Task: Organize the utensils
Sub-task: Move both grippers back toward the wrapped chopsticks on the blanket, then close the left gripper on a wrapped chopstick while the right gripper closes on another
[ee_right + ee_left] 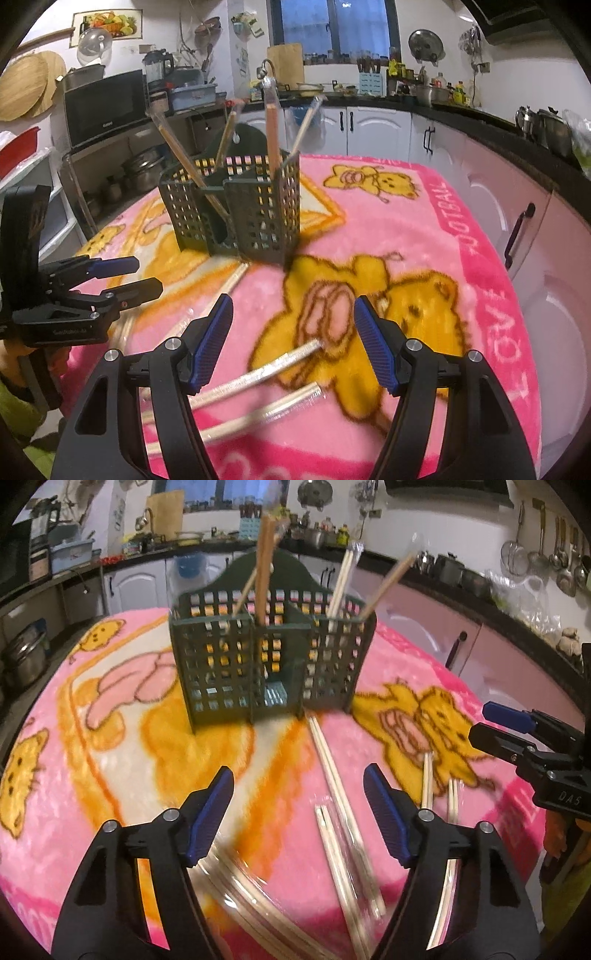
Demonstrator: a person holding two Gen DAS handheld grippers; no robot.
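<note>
On the blanket [443, 229], one caddy [269, 657] holds four chopstick packs; both hand-held grippers gape wide, empty.

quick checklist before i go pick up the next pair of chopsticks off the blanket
1. Left gripper free: ok, jaws spread wide with nothing between them.
2. Right gripper free: ok, jaws open and empty.
3. Chopsticks left to collect: ok, wrapped pairs lie flat on the blanket just under the right gripper, and more lie ahead of the left one.
4. Holder upright: ok, it stands on the blanket with several pairs already standing in it.
5. Room in the holder: ok, the compartments look only partly filled.
6. Grippers apart from each other: ok, each shows at the edge of the other's view, not touching.
</note>
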